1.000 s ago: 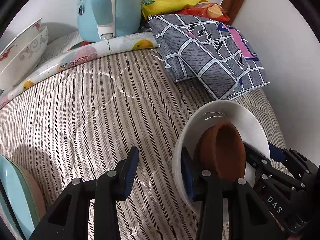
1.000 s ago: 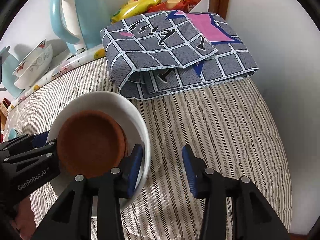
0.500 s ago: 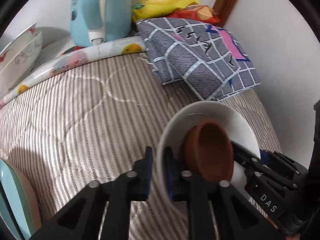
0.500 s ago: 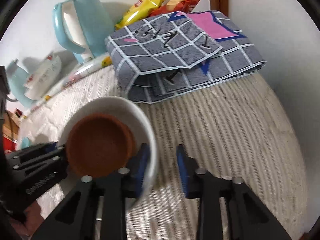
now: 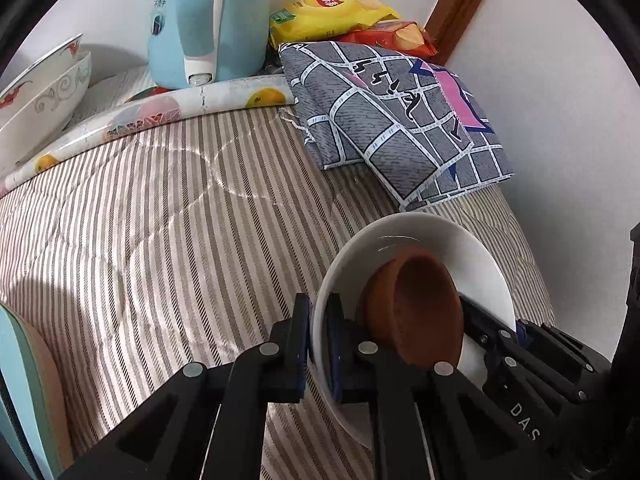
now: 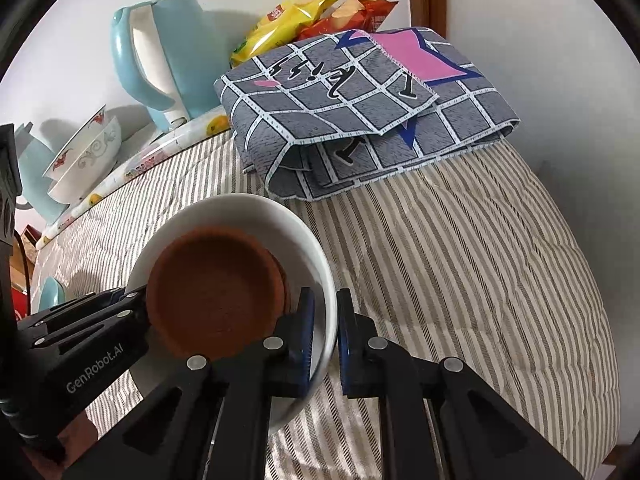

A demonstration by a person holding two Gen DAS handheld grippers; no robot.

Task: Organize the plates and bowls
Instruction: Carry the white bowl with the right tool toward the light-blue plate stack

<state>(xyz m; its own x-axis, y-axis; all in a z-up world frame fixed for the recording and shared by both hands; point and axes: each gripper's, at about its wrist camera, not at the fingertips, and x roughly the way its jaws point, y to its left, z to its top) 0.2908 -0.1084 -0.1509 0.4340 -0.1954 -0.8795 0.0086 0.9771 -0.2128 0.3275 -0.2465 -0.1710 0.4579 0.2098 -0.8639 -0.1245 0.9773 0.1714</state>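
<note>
Both my left gripper (image 5: 318,344) and right gripper (image 6: 323,334) pinch the white bowl's (image 6: 280,216) rim; uneven lift could tip out the loose brown dish (image 6: 216,300).

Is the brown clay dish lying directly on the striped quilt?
No, the brown clay dish sits inside the white ceramic bowl, which both grippers clamp.

Home bedroom: striped quilt (image 5: 168,216), kettle (image 5: 204,20)

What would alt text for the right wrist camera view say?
Both grippers clamp opposite edges of a white bowl holding a brown dish: the right gripper on the near rim, the left gripper on the left rim, over a striped quilt. Behind lie a folded grey cloth and blue kettle.
</note>
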